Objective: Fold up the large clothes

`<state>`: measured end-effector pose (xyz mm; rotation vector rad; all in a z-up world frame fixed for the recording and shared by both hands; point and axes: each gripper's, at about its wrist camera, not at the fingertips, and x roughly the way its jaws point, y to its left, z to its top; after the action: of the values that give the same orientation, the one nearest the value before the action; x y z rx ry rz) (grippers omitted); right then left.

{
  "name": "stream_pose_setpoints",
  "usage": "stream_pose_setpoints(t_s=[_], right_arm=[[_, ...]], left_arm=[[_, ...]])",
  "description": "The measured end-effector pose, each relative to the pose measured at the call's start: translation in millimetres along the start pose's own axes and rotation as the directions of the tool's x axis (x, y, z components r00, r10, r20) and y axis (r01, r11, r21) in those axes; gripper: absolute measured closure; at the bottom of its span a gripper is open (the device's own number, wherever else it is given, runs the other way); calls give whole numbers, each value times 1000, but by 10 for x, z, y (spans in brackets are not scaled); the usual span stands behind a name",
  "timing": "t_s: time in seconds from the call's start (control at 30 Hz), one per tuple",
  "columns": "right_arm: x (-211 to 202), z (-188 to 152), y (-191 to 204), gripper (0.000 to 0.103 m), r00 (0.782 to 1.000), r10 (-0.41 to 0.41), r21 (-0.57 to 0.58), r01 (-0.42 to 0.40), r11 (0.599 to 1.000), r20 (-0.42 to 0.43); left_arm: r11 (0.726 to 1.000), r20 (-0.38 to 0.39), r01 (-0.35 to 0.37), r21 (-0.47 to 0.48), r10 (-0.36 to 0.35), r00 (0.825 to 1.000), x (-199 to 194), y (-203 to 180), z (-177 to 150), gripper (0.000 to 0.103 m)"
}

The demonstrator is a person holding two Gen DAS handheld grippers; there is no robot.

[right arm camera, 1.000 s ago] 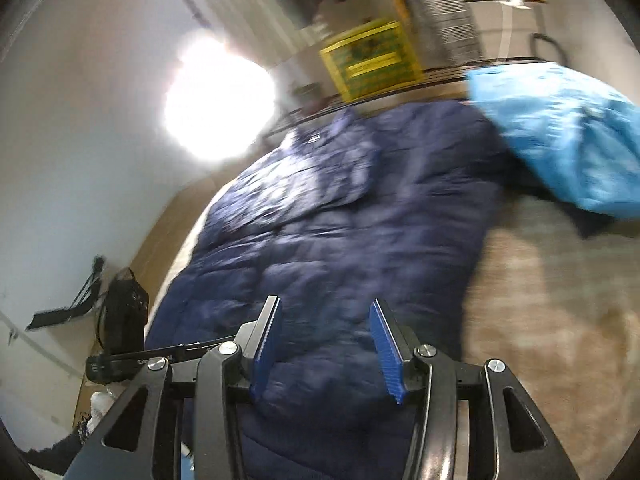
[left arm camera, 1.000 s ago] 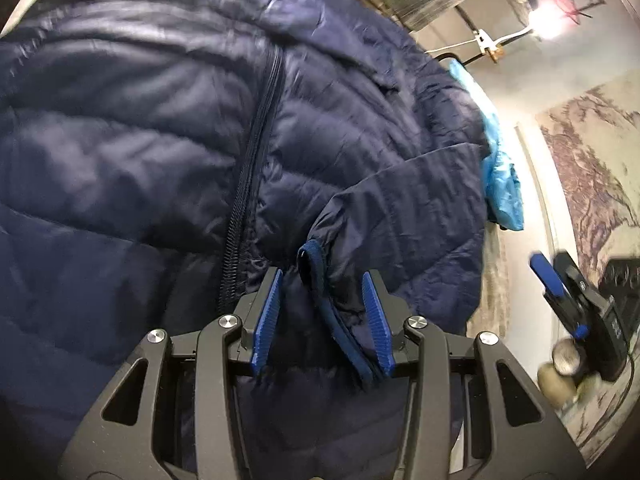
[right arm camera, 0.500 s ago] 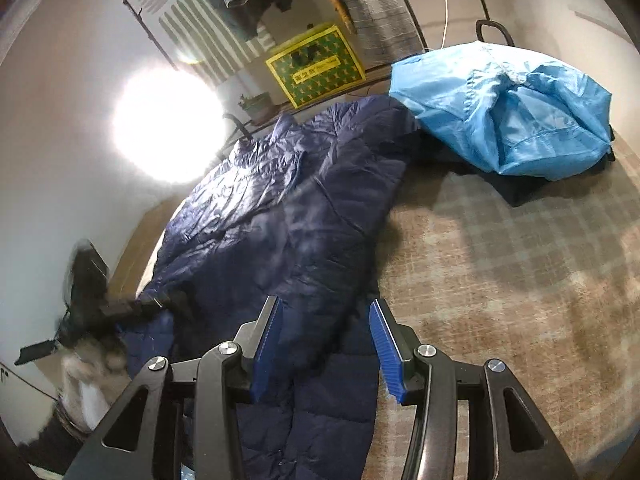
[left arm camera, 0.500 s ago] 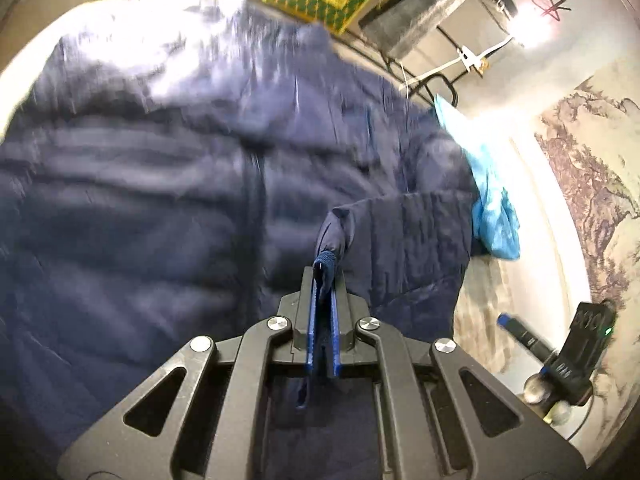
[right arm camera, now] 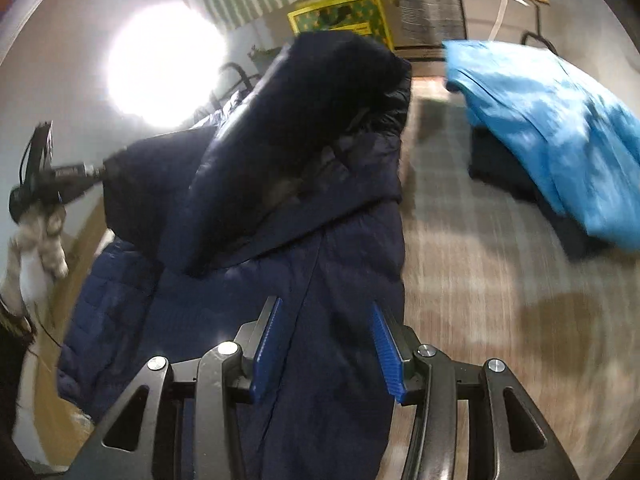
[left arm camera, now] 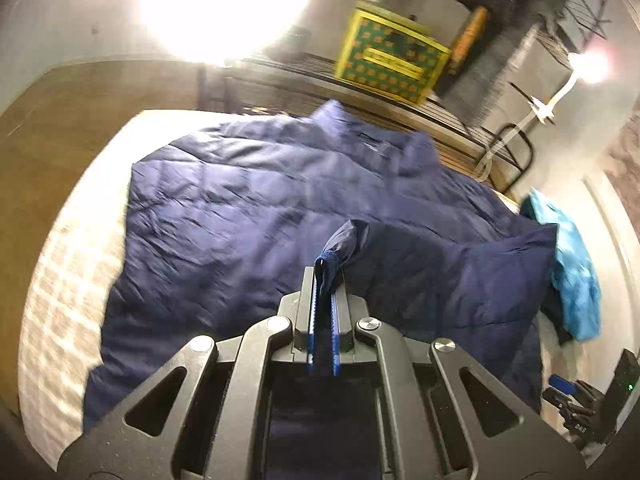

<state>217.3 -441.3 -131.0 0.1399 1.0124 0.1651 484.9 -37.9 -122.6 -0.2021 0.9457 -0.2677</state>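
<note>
A large navy quilted jacket [left arm camera: 248, 208] lies spread on a pale checked bed cover [left arm camera: 60, 280]. My left gripper [left arm camera: 325, 280] is shut on the ribbed cuff of its sleeve [left arm camera: 440, 256] and holds the sleeve lifted above the jacket body. In the right wrist view the jacket [right arm camera: 312, 208] hangs partly raised, and the left gripper [right arm camera: 52, 184] shows at the far left holding it. My right gripper [right arm camera: 326, 324] is open and empty, hovering over the jacket's lower part near its right edge.
A bright blue garment [right arm camera: 552, 128] lies on the cover [right arm camera: 460, 240] to the right of the jacket, over a dark item; it also shows in the left wrist view [left arm camera: 572, 272]. A yellow-green crate [left arm camera: 388, 60] and a metal rack [left arm camera: 500, 136] stand behind. A strong lamp glares at upper left.
My left gripper closed on the sleeve cuff and pulled it up and back, so more of the jacket shows. My right gripper moved in close over the jacket, still open.
</note>
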Motion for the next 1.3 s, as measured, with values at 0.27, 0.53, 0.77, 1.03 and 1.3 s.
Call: stream_pose_setpoints(t_s=[0.27,0.53,0.77,1.03,1.3], right_arm=[[525,497,68,56,996,-87,-109,83,991,-33],[767,843,-387,56,999,-38,151,41,988,-21],[943,928,-281,99,986,-164,31,165,986,-41],[1014,969,-276,95,973,-229,-4,229,973,-34],[585,880,-322,70,990,-140,42,139,989,7]], left_arm=[[997,0,-74,5,74,997,415,333,221,100],[997,-3,-73,1,73,997,813,420,447,100],[995,-3,-101,15,101,995,1070,391,597,100],[969,-47,-232,87,237,970,1342,332,498,95],[968,29,-242,65,240,970,612,524,527,78]])
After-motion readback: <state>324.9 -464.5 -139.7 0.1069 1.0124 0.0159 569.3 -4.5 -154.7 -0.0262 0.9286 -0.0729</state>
